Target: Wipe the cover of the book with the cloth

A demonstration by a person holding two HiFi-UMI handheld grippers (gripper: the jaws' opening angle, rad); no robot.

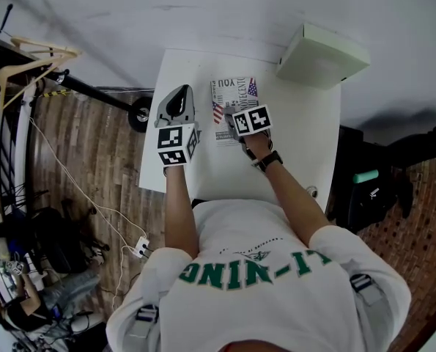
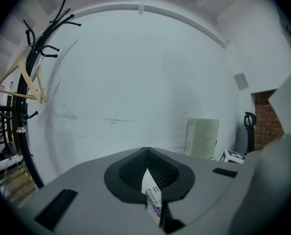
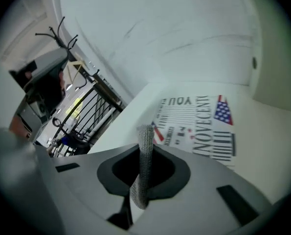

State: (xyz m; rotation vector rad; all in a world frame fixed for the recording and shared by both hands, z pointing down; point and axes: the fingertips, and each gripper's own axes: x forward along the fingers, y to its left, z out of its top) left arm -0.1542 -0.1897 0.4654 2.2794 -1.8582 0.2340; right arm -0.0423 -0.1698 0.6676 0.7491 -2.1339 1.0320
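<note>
A person in a white shirt leans over a white worktop (image 1: pixel 298 149) with a gripper in each hand. The right gripper (image 3: pixel 145 143) has its fingers pressed together on a grey knitted cloth (image 3: pixel 144 168), a strip of which stands up between them, just above the near edge of a white printed book (image 1: pixel 232 96) that lies flat and closed mid-worktop. The left gripper (image 2: pixel 146 153), just beside the book's left edge and tilted toward the pale wall, has its fingers closed on a small white printed slip (image 2: pixel 153 196). A pale square box (image 1: pixel 322 53) sits at the far right corner.
</note>
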